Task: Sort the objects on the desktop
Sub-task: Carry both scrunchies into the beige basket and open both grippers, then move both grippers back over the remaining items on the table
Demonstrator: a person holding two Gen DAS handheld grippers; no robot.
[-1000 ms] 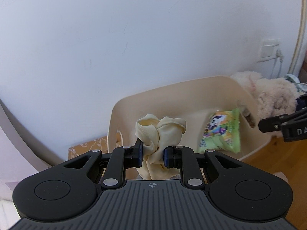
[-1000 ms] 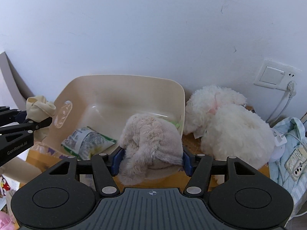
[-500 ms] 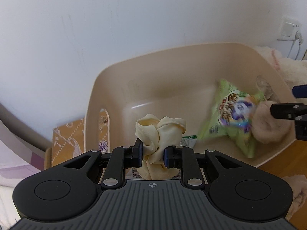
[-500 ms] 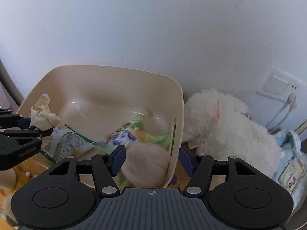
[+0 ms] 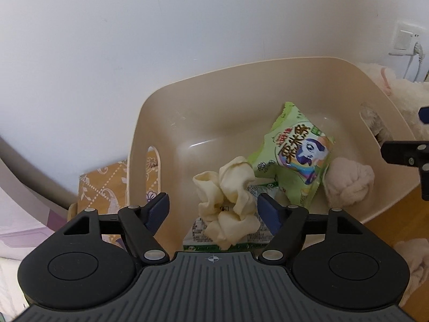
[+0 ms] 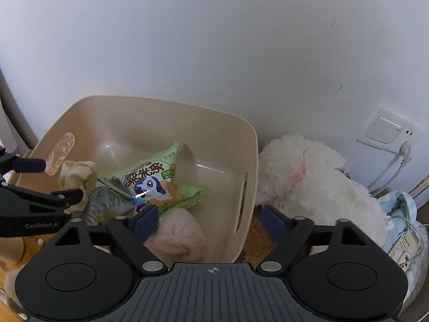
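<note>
1. Sorting is at the release step: the beige bin [image 5: 268, 86] already holds the green snack bag [image 5: 295, 158], the pinkish rolled cloth [image 5: 348, 179] and the cream knotted cloth [image 5: 228, 201].
2. Your left gripper [image 5: 213, 212] hangs spread over the bin's near side, cream cloth loose between the jaws.
3. Your right gripper [image 6: 206, 221] is spread at the bin's right wall, empty.
4. Next, I judge, lift both clear of the bin and find another item.

Left tool [image 5: 213, 209], right tool [image 6: 209, 221]: black plastic, blue pads, silver screws, ribbed grey housing.
</note>
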